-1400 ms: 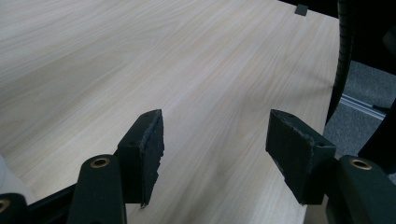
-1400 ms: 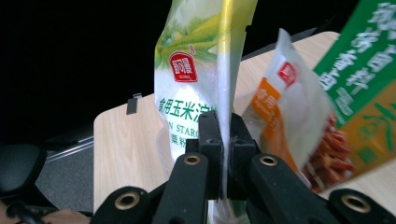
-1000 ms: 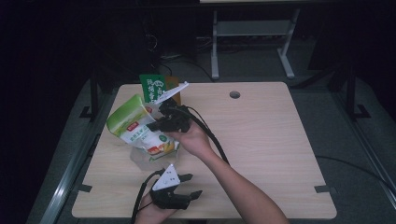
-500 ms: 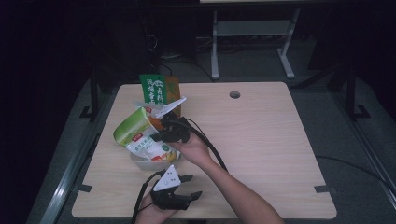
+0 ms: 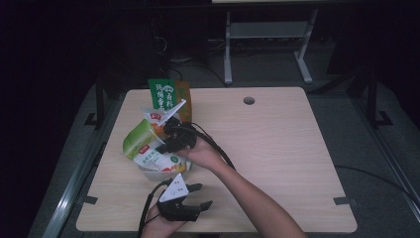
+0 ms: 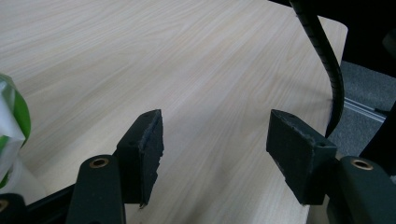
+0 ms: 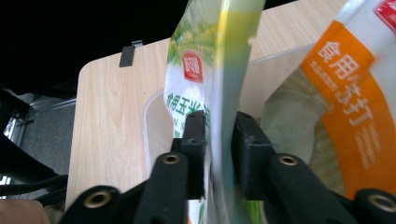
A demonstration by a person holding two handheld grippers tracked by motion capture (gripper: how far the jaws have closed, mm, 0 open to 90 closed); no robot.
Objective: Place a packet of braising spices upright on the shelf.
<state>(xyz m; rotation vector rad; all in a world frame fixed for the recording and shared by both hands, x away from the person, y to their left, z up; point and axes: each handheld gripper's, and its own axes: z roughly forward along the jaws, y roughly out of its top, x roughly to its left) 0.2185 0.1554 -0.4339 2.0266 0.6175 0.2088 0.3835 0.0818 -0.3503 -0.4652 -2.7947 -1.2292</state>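
A green-and-white snack bag [image 5: 141, 144] hangs tilted over a clear plastic container [image 5: 148, 173] at the table's left. My right gripper [image 5: 169, 140] is shut on the bag's edge. In the right gripper view the bag [image 7: 201, 65] is pinched between the two jaws of my right gripper [image 7: 219, 133], above the container's rim [image 7: 152, 116]. An orange-and-white bag [image 7: 355, 93] lies next to it in the container. My left gripper [image 5: 203, 195] rests near the front edge, open and holding nothing. Bare tabletop lies between the jaws of my left gripper [image 6: 217, 144].
A green carton [image 5: 162, 94] and an orange one [image 5: 184, 99] stand upright behind the bags. A black cable [image 5: 218, 148] trails from the right gripper across the table. The table [image 5: 277, 148] has a round hole [image 5: 249, 100] at the back.
My right gripper has carried the green-and-white bag back from the cartons toward the person, over the clear container. The left gripper has stayed in place.
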